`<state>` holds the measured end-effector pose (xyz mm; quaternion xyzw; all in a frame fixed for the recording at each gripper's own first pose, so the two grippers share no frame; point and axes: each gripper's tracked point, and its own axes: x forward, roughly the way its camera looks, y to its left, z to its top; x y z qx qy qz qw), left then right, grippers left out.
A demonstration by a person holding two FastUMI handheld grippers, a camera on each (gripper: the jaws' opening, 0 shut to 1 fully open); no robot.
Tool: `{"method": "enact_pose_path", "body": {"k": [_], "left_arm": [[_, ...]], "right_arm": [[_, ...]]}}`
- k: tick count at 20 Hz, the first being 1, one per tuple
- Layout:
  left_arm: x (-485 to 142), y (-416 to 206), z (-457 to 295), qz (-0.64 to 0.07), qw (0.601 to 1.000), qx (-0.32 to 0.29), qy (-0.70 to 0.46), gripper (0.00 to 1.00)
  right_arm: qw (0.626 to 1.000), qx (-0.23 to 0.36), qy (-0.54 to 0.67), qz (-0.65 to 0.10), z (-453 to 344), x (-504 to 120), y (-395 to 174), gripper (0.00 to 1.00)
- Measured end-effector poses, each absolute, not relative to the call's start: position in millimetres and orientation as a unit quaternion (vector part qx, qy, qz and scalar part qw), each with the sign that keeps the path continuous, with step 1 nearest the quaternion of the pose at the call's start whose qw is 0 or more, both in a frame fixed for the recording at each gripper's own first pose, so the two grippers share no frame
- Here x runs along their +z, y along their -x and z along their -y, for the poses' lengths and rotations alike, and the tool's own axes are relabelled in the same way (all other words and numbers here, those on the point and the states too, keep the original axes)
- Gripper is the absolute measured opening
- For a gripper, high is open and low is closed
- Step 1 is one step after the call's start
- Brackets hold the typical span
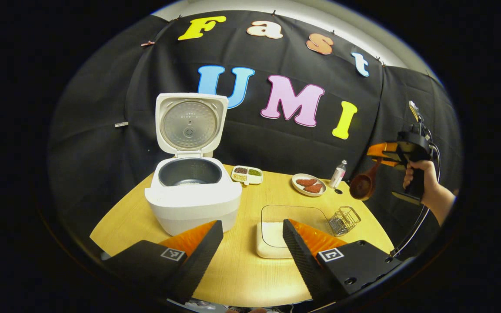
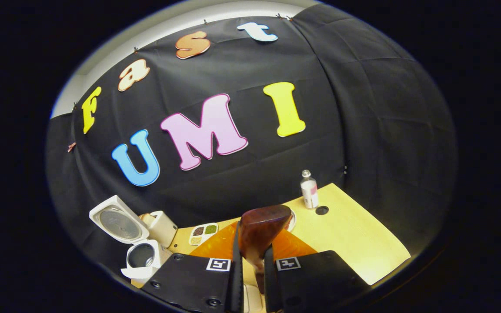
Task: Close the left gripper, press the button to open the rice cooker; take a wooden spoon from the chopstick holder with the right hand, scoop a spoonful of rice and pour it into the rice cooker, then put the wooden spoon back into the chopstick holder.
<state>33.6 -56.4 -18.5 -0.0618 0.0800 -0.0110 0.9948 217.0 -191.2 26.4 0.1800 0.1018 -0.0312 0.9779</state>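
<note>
1. Wooden bench (image 1: 237, 269) against black cloth; rice cooker (image 1: 193, 195) stands open, so that step is done.
2. My right tool (image 2: 250, 278) is clamped on the wooden spoon (image 2: 261, 230), lifted clear of the holder (image 1: 344, 220); left tool (image 1: 252, 243) gapes, empty.
3. Left: scoop rice (image 1: 272, 234), pour, return spoon.

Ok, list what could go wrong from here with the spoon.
1. The right claw pinches the wooden spoon by its handle alone, bowl hanging low; it could twist when digging into the rice tray.
2. The wire chopstick holder stands right beside that tray; a swing may tip it.
3. Rice may spill before reaching the open rice cooker.
</note>
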Motion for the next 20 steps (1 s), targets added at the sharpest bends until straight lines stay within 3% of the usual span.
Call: {"method": "enact_pose_path", "body": {"k": [2,3,10,20], "left_arm": [[-14.4,-34.9,56.3,-0.081,0.995,0.001,0.062,0.96],[-12.7,-34.6,54.6,-0.080,0.995,0.008,0.061,0.96],[-5.8,-28.3,34.9,-0.078,0.993,0.073,0.058,0.96],[2.4,-20.8,53.2,-0.071,0.989,0.103,0.073,0.95]], "right_arm": [[0.973,-0.041,-0.193,-0.115,204.8,5.8,-223.2,0.19],[0.972,-0.046,-0.196,-0.121,210.2,-4.0,-226.9,0.23],[0.963,-0.071,-0.199,-0.167,237.6,-62.0,-243.9,0.23],[0.939,-0.067,-0.250,-0.225,243.6,-126.5,-256.5,0.25]]}}
